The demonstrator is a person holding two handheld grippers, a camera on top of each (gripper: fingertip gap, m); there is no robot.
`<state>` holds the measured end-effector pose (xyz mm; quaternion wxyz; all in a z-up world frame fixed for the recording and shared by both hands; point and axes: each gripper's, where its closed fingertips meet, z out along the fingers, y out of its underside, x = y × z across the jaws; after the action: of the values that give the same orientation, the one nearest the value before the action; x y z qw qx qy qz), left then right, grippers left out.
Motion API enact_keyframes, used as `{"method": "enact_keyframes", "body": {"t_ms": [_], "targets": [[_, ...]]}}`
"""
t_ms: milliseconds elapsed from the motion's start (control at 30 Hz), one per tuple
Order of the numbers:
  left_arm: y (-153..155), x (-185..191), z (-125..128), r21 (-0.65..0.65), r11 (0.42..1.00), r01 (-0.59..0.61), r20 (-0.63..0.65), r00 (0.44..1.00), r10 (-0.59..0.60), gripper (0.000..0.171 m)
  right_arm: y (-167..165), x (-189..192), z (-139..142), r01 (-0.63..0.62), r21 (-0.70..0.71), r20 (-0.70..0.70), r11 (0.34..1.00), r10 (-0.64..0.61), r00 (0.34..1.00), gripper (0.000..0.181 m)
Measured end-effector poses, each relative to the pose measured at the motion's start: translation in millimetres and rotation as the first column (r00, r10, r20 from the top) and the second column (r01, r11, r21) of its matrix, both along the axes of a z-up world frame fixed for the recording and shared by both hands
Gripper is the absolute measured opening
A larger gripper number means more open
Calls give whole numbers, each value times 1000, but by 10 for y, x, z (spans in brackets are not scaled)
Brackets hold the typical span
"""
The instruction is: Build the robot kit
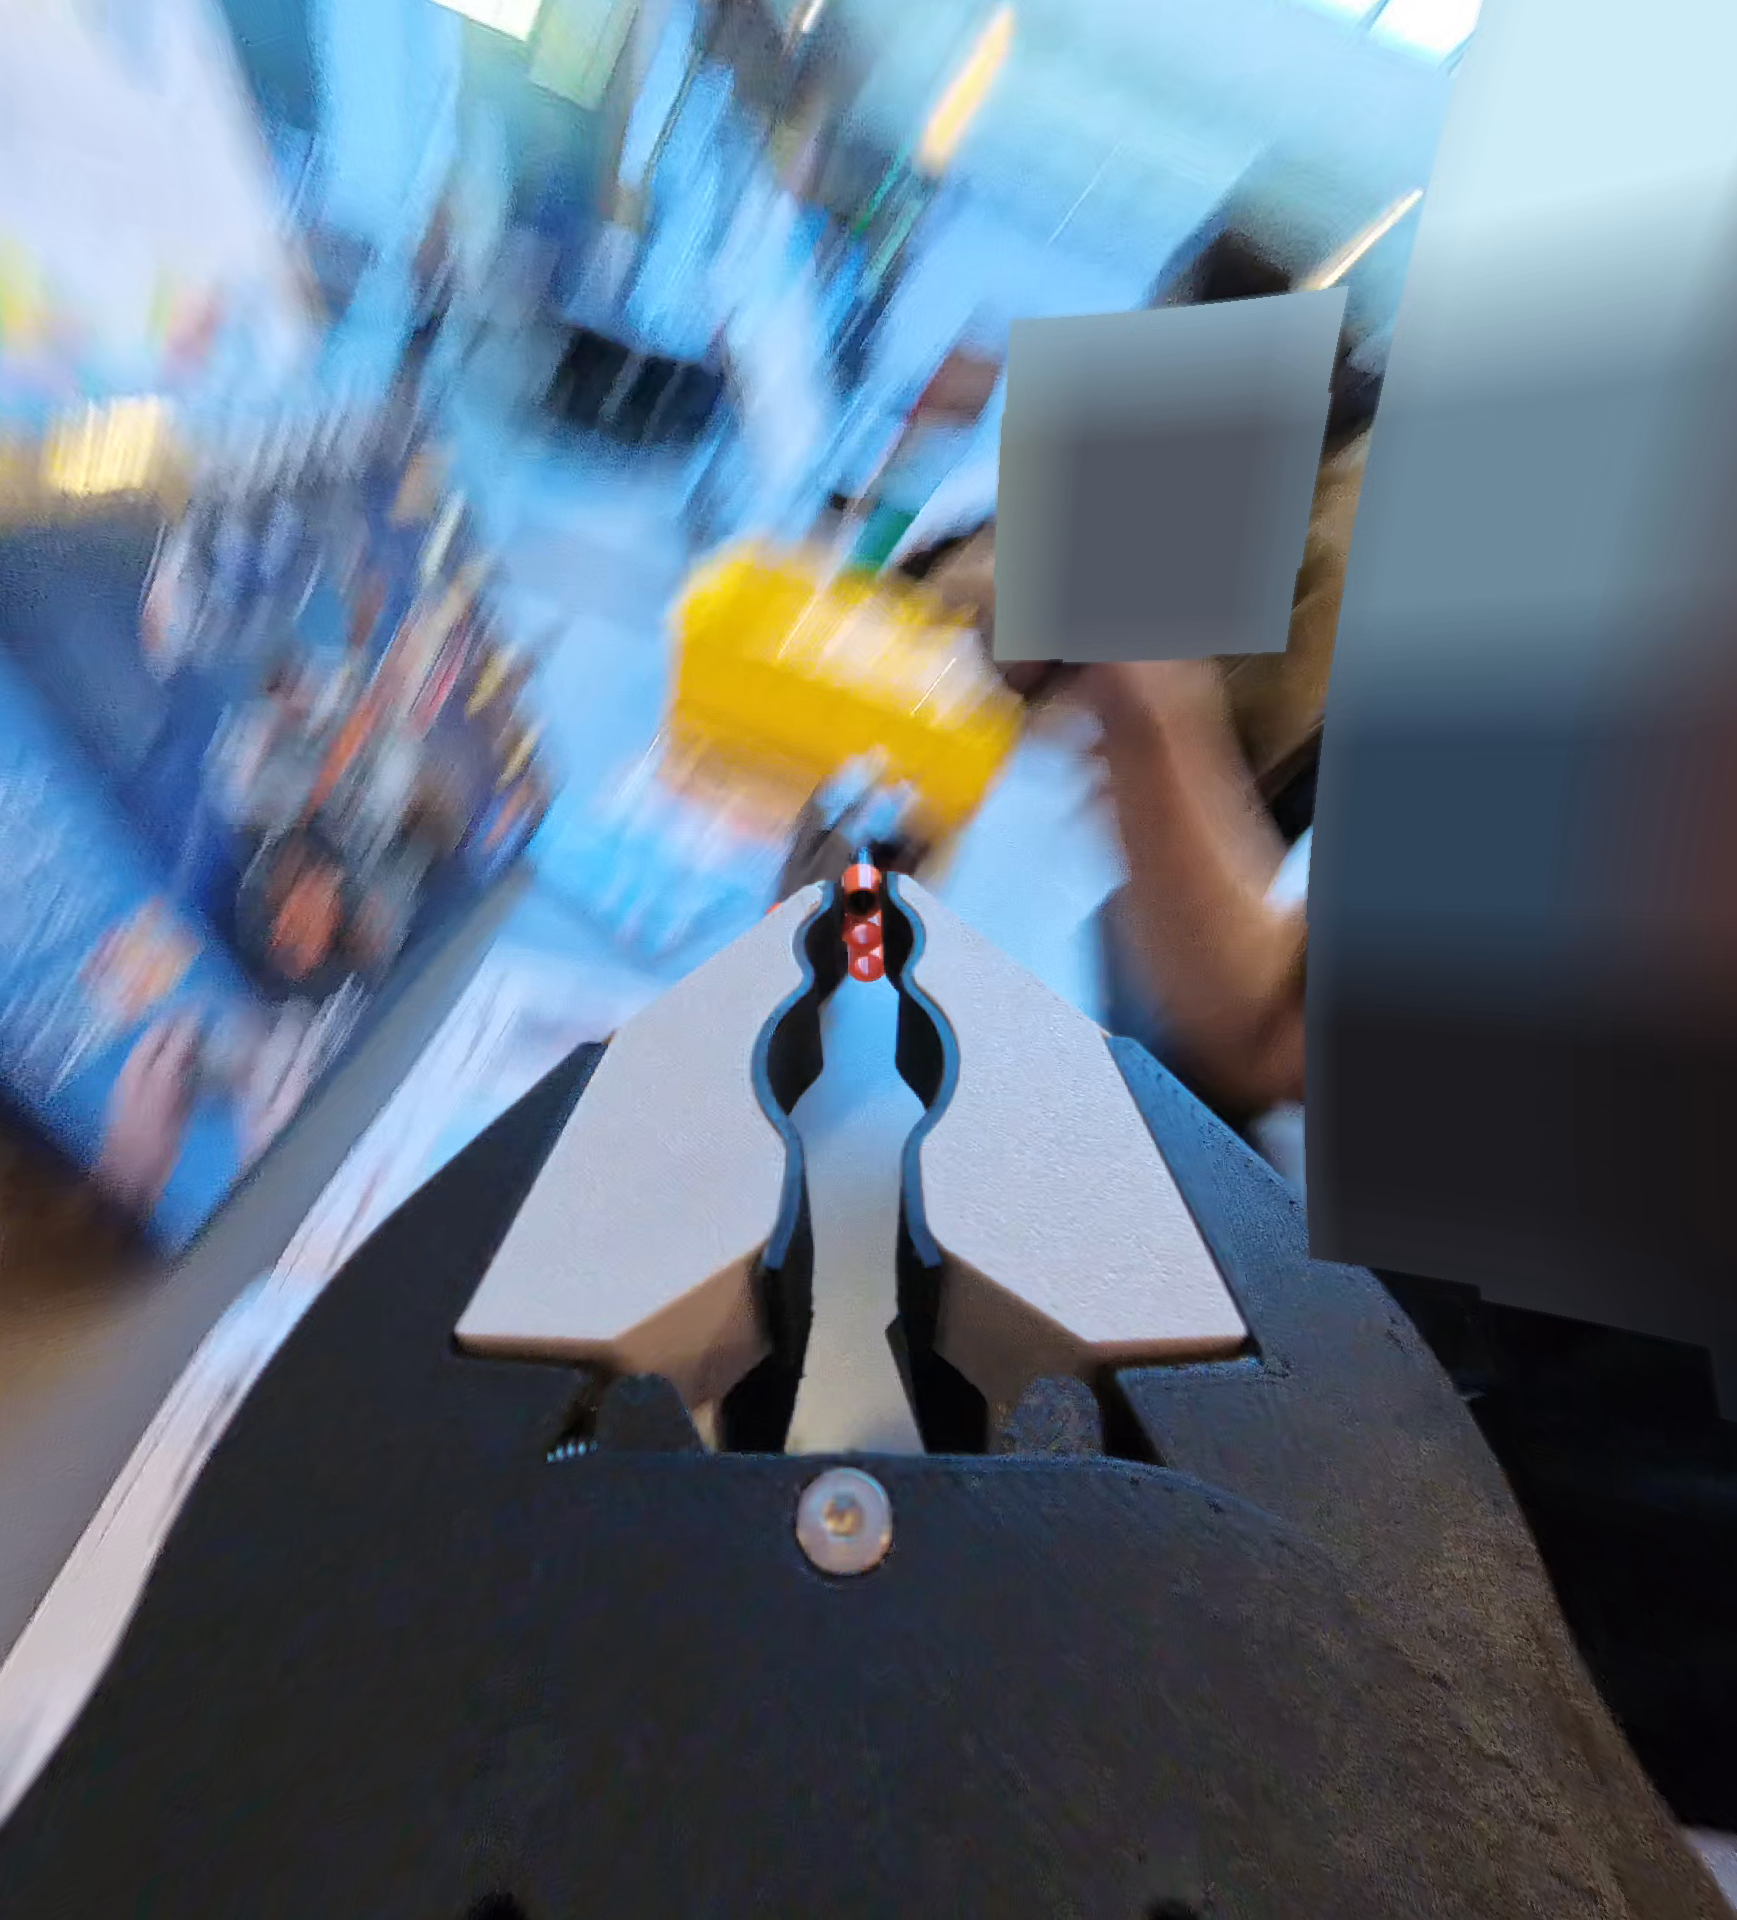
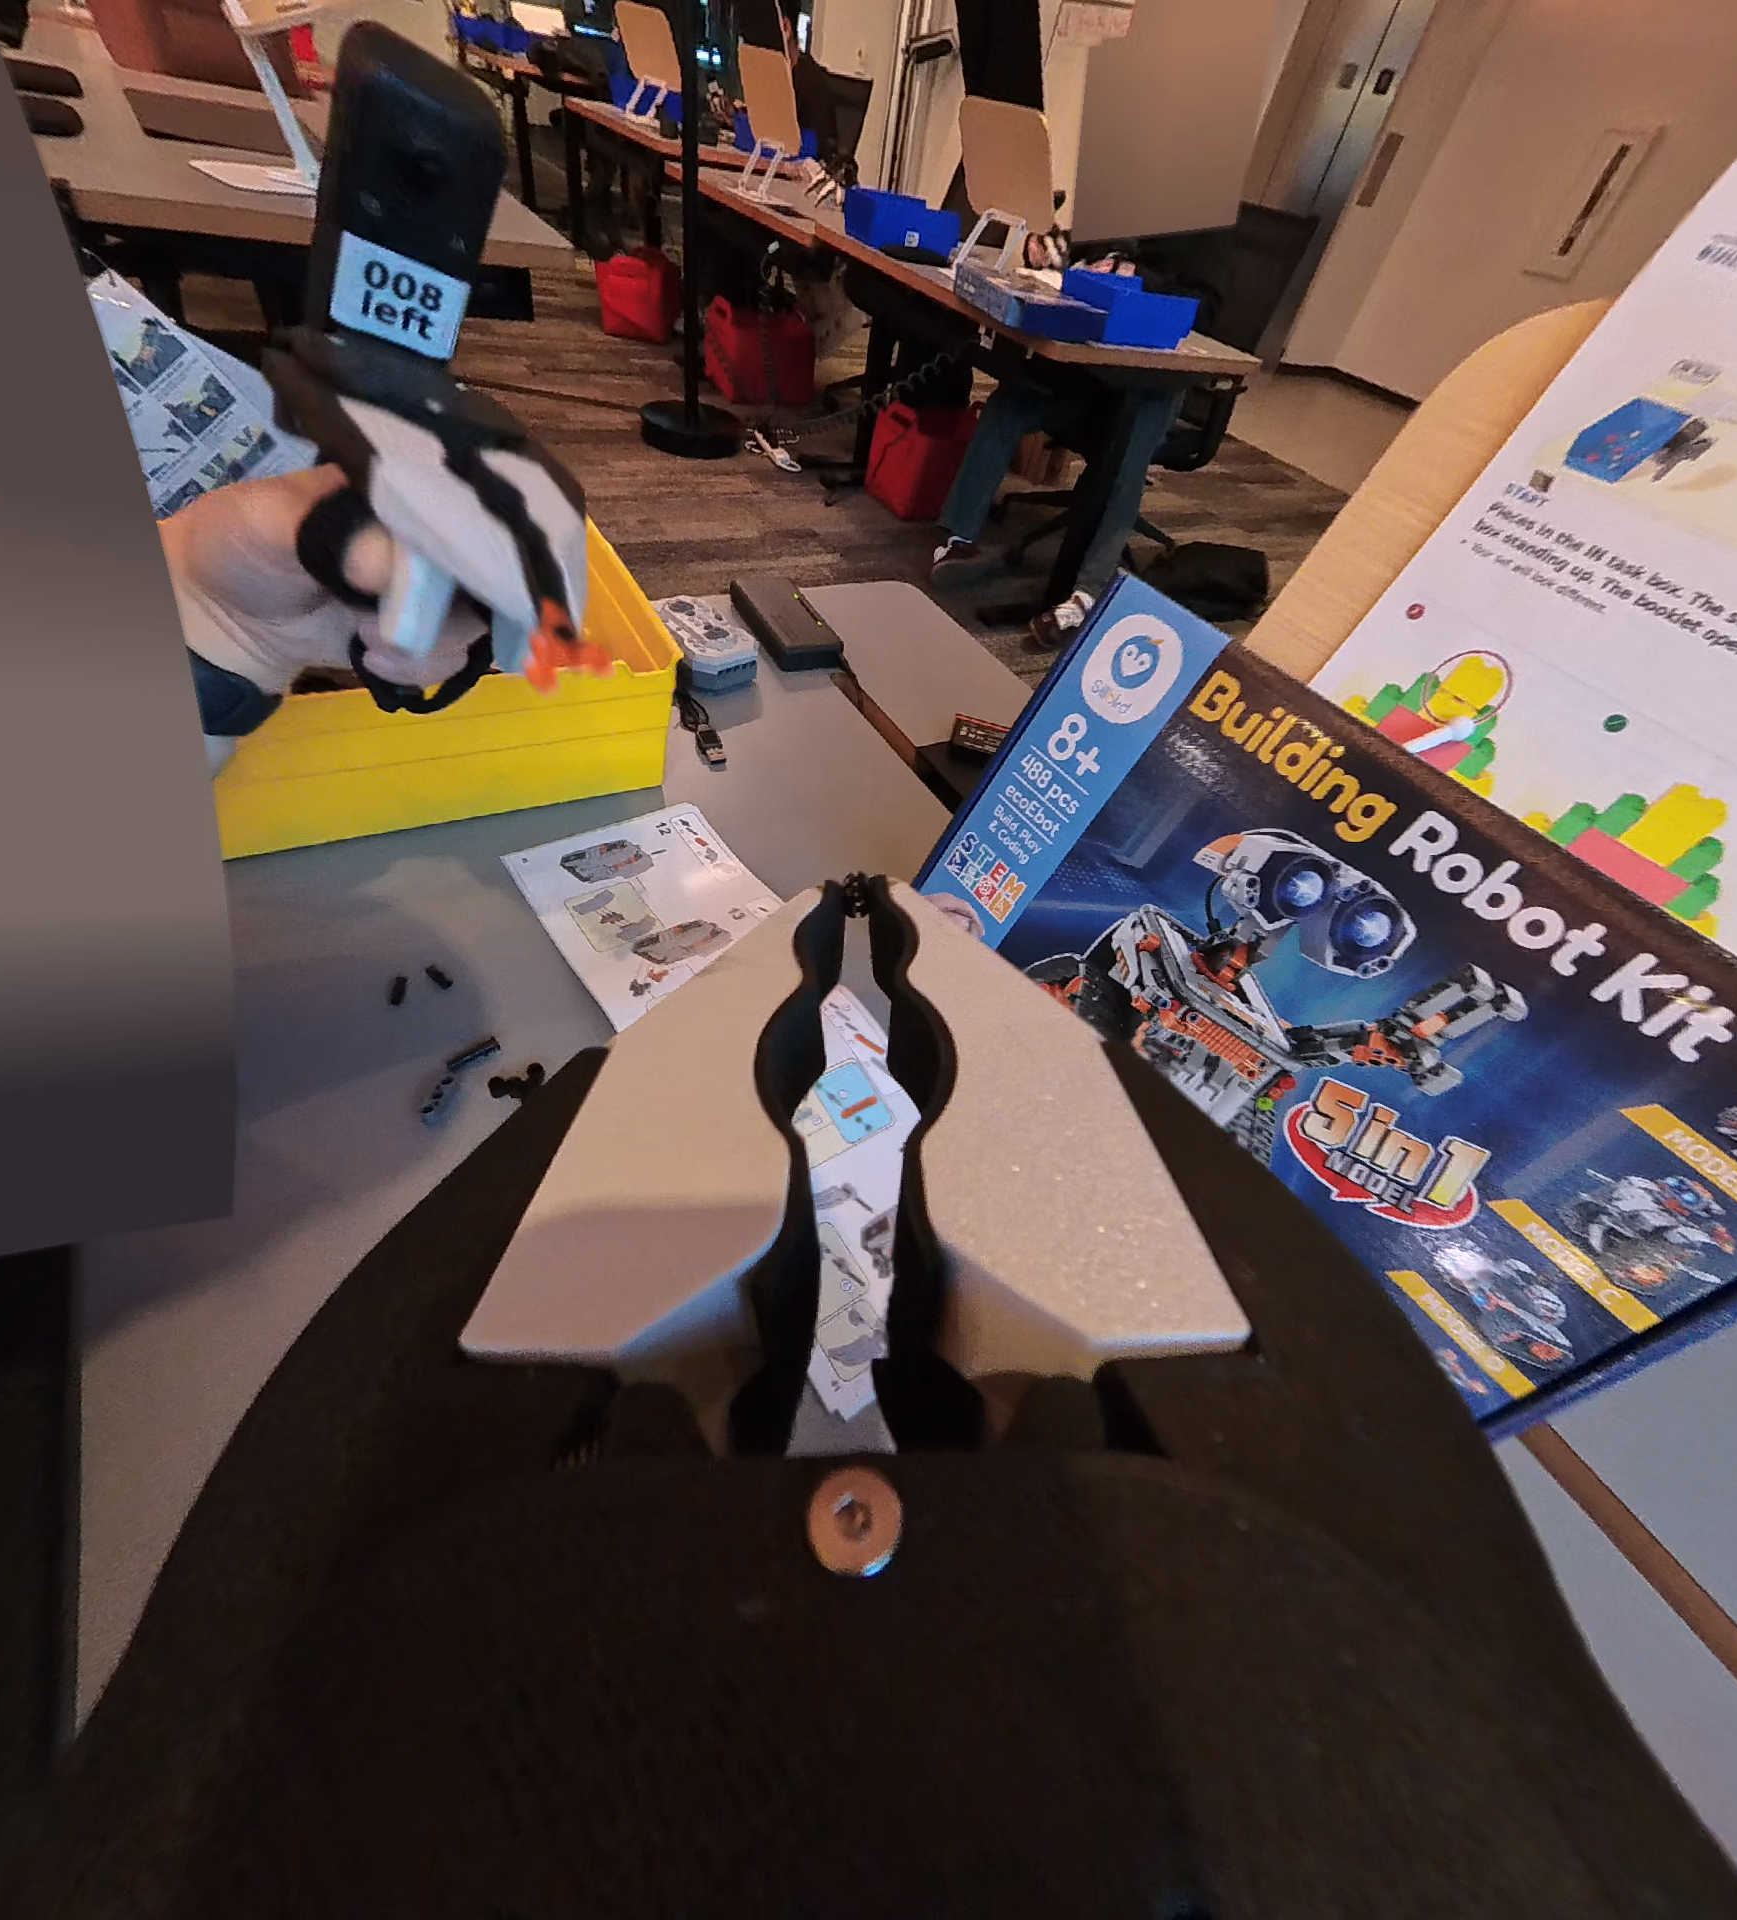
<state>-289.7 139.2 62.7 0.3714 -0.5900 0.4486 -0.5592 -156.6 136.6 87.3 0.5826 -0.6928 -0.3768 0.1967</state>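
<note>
My left gripper [image 1: 862, 883] is shut on a small orange building piece [image 1: 861, 920] pinched at its tips; the view behind it is motion-blurred. It also shows in the right wrist view [image 2: 552, 623], held in a hand above the yellow bin [image 2: 448, 758], with the orange piece [image 2: 557, 652] sticking out. My right gripper [image 2: 859, 891] is shut on a tiny black piece [image 2: 858, 896] at its tips. It hovers over the grey table [image 2: 344, 935] above an open instruction sheet [image 2: 635, 904], next to the blue kit box [image 2: 1363, 987].
Several loose black pieces [image 2: 459, 1060] lie on the table left of my right gripper. A grey hub unit [image 2: 708, 634] and a dark device [image 2: 781, 618] sit behind the bin. A printed board [image 2: 1622, 623] leans at right. The yellow bin [image 1: 822, 675] shows blurred ahead. Across from one pair of fingers to the other is roughly 15 centimetres.
</note>
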Motion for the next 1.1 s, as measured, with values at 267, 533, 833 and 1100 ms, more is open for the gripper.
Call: {"method": "enact_keyframes", "body": {"t_ms": [267,533,833,1100], "targets": [[-190,650,-1400,77,995,56,-750,661,21,3,-132,206,218,46,58,-14,997,-45,999,3],[-468,898,-1894,77,976,203,-873,487,-32,4,-181,289,288,62,85,-17,994,-61,998,3],[-520,931,-2147,41,966,256,-896,436,-78,4,-139,340,249,64,70,-28,995,-63,998,3],[-506,982,-2171,67,963,261,-892,448,-59,4,-117,316,203,65,61,-7,996,-64,998,3]]}}
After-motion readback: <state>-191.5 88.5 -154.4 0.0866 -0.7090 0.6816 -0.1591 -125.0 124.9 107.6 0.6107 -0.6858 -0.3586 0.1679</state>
